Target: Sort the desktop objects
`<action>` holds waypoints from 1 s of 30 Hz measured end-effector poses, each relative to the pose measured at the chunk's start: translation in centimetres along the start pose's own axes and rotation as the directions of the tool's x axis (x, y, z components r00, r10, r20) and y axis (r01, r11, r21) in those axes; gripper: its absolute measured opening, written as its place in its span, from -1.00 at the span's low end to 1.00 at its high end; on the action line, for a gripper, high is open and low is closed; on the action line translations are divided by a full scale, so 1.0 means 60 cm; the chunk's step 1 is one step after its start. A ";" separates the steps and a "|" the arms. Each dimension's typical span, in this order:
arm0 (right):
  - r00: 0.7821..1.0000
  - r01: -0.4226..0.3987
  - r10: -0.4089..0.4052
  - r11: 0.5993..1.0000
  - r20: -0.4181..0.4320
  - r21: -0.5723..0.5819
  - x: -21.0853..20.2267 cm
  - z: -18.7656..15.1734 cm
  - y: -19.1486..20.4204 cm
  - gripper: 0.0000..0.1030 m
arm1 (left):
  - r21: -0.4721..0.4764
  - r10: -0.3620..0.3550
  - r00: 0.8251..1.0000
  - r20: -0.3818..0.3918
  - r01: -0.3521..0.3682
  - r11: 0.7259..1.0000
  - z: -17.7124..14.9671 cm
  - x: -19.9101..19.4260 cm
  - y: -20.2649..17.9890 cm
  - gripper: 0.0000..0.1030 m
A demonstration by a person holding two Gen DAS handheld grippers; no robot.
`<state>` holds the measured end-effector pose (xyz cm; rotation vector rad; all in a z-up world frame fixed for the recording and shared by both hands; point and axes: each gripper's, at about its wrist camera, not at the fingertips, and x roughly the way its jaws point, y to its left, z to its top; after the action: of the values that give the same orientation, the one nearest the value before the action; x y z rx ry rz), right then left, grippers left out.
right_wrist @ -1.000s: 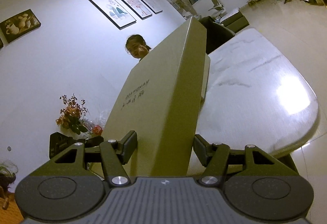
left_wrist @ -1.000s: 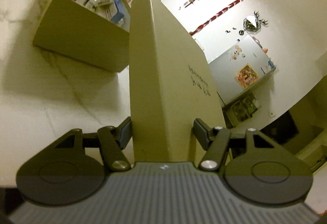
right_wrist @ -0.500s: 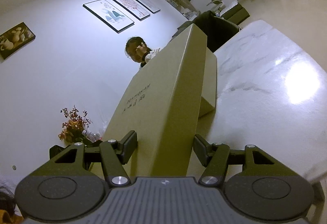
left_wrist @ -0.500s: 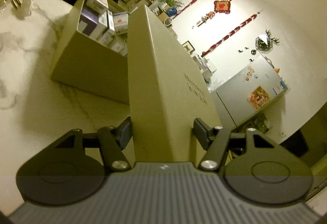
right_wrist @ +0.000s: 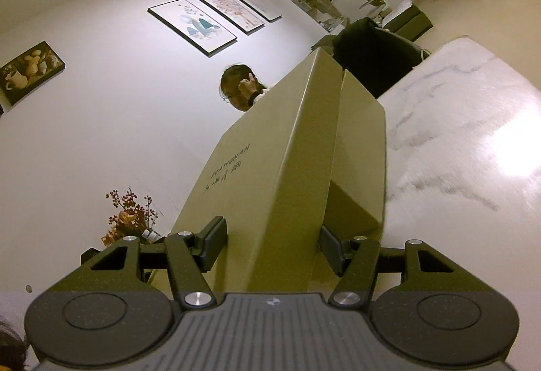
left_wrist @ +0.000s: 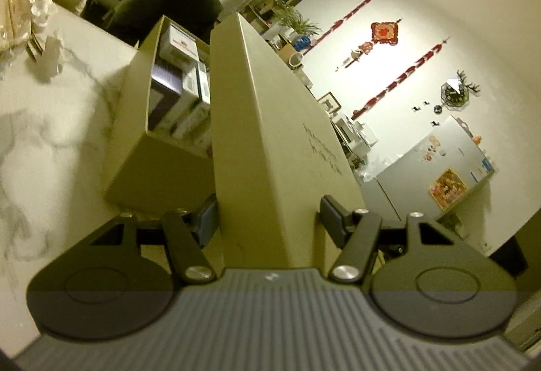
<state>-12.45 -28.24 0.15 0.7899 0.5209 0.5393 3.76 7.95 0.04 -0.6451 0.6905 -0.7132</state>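
Closer now than a second ago — the open box [left_wrist: 162, 147] has swung from upper left toward centre of the left wrist view and fills more of it; in the right wrist view the lid [right_wrist: 270, 188] sits nearer the box [right_wrist: 358, 168], which showed only as a sliver behind it before.

White marble table [left_wrist: 50, 141] carries the open olive box, packed with small upright cartons — one purple [left_wrist: 165, 80], one white with a red logo [left_wrist: 181, 44], others white and hard to read.

Olive lid [left_wrist: 267, 147], printed lettering on its broad face, is held on edge above the table just beside the box's open side.

Left gripper [left_wrist: 267, 218] clamps one end of the lid, jaws at mid width; right gripper [right_wrist: 272, 244] clamps the other end likewise.

Person [right_wrist: 240, 93] seated behind, partly hidden by the lid.
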 end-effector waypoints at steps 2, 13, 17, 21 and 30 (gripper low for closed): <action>1.000 -0.006 0.006 1.000 -0.001 0.000 0.017 0.014 -0.004 0.22 | -0.015 0.007 1.000 0.001 -0.007 1.000 0.013 0.005 0.008 0.20; 1.000 -0.003 0.003 1.000 -0.025 0.007 0.101 0.070 -0.020 0.22 | -0.079 0.033 0.999 -0.008 -0.033 0.996 0.054 0.025 0.045 0.21; 1.000 0.000 0.001 1.000 -0.027 0.010 0.122 0.084 -0.028 0.22 | -0.084 0.038 0.999 -0.007 -0.039 0.996 0.070 0.035 0.053 0.21; 1.000 0.003 -0.002 1.000 -0.027 0.012 0.145 0.098 -0.033 0.22 | -0.094 0.042 0.999 -0.008 -0.042 0.995 0.087 0.045 0.065 0.21; 1.000 0.020 -0.020 1.000 -0.009 0.016 0.192 0.119 -0.049 0.23 | -0.111 0.036 0.999 -0.037 -0.040 0.993 0.119 0.077 0.093 0.22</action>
<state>1.27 -26.42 -0.52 0.7974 0.5415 0.5206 13.66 9.79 -1.24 -0.7218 0.7773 -0.6556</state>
